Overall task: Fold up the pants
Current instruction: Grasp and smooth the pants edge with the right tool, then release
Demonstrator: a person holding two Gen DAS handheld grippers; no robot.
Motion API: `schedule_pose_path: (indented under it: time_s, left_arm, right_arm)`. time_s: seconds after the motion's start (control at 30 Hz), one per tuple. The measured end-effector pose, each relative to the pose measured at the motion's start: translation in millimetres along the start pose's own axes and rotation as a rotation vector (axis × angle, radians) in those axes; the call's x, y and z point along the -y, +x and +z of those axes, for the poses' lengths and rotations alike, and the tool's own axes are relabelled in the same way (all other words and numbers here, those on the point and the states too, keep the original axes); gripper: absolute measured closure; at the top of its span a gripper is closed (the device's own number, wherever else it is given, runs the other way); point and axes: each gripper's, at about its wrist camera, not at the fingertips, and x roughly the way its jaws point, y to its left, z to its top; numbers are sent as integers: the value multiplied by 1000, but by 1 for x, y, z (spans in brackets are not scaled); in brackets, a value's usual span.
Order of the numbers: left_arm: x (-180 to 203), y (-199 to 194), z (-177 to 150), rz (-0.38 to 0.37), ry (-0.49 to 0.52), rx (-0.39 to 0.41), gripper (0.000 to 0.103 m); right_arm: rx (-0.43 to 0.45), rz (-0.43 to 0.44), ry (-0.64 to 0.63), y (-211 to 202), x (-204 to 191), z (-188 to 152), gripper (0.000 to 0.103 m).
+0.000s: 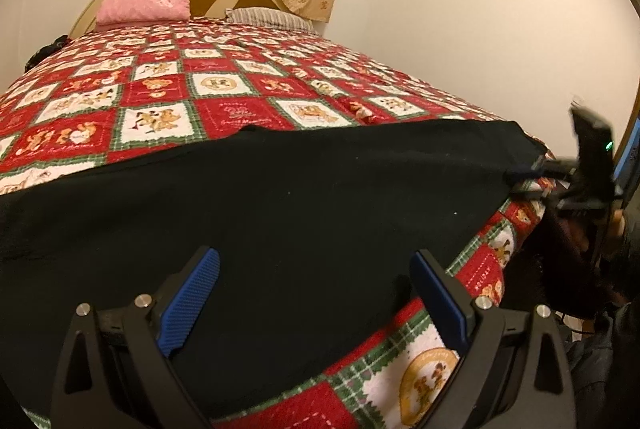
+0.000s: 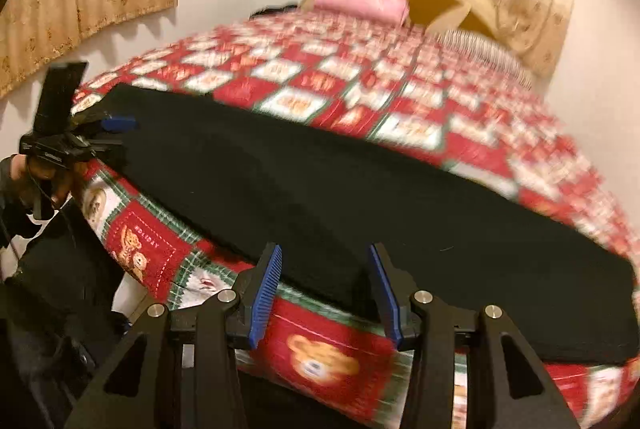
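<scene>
The black pants (image 1: 280,197) are lying flat in a long band along the near edge of the bed, on the red and green teddy-bear quilt (image 1: 224,85). The left gripper (image 1: 314,293) is hovering over the cloth, its blue pads (image 1: 188,305) spread wide apart and gripping nothing. The right gripper (image 2: 326,293) is standing with fingers apart too, seemingly just clear of the hem, though blur is softening that view.
</scene>
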Motion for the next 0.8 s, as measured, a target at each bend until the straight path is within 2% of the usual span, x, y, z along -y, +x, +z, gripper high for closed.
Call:
schedule_pose_path:
  time_s: [0.07,0.13,0.27,0.4,0.47,0.6,0.7,0.8]
  left_arm:
    - [0,-2,1,21,-15,-7,5]
    - [-1,-3,1,48,-24,-17,5]
    - [0,-4,4,122,-21,-55,4]
    - [1,-4,4,185,-8,-83,4]
    - [-1,-4,3,205,-14,-92,4]
    - [-4,-7,1,213,-39,-90,4]
    - [-4,-7,1,218,-46,-91,4]
    - [-3,-6,0,221,-37,-93,4]
  right_arm:
    - [-65,24,34,21,-3,-7,56]
    - [-39,3,30,21,-7,-11,56]
    - [-51,54,67,12,-7,-7,56]
    - [32,74,84,-2,-13,9,56]
    - [66,113,79,1,-24,23,56]
    - [75,163,48,18,-47,37,56]
    - [33,185,31,36,-60,36,56]
    - [-58,200,64,61,-63,26,56]
